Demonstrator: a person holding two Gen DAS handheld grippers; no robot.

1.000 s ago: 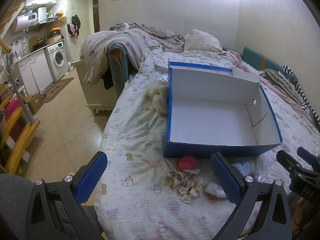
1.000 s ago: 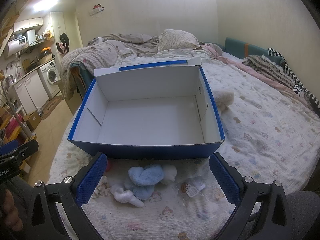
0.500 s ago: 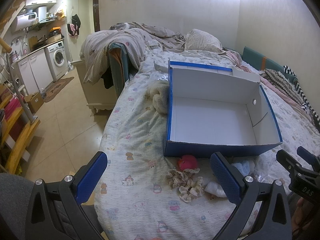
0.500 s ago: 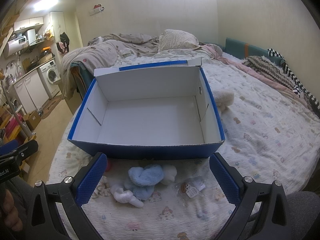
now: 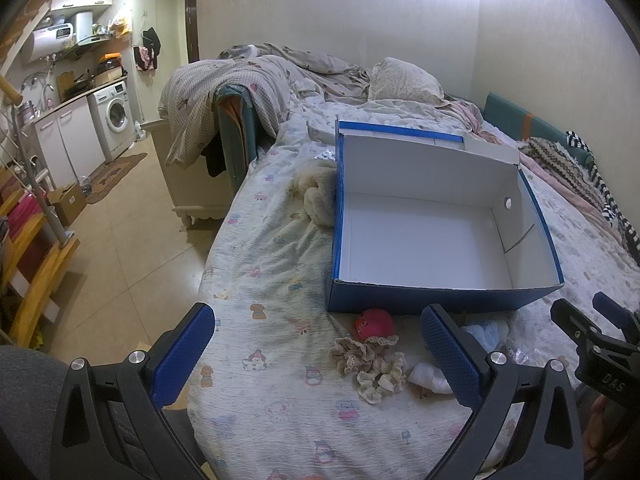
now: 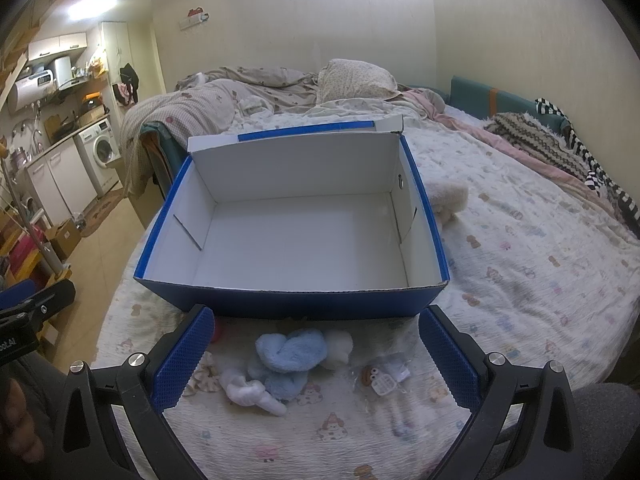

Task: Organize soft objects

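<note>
The right gripper [image 6: 312,354] hangs wide open and empty, a blue plush [image 6: 292,350] lying just ahead between its fingers, likely the first pick. The left gripper [image 5: 318,354], equally wide and empty, has beige scrunchies [image 5: 370,364] and a red toy [image 5: 374,322] ahead. Beyond both sits the empty box [image 6: 296,302], placed near the pile to receive it.

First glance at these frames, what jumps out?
The open blue box in the middle of the bed, white inside with nothing in it. In front of it lie a light blue plush, a red toy and frilly scrunchies. Both grippers hang open.
</note>
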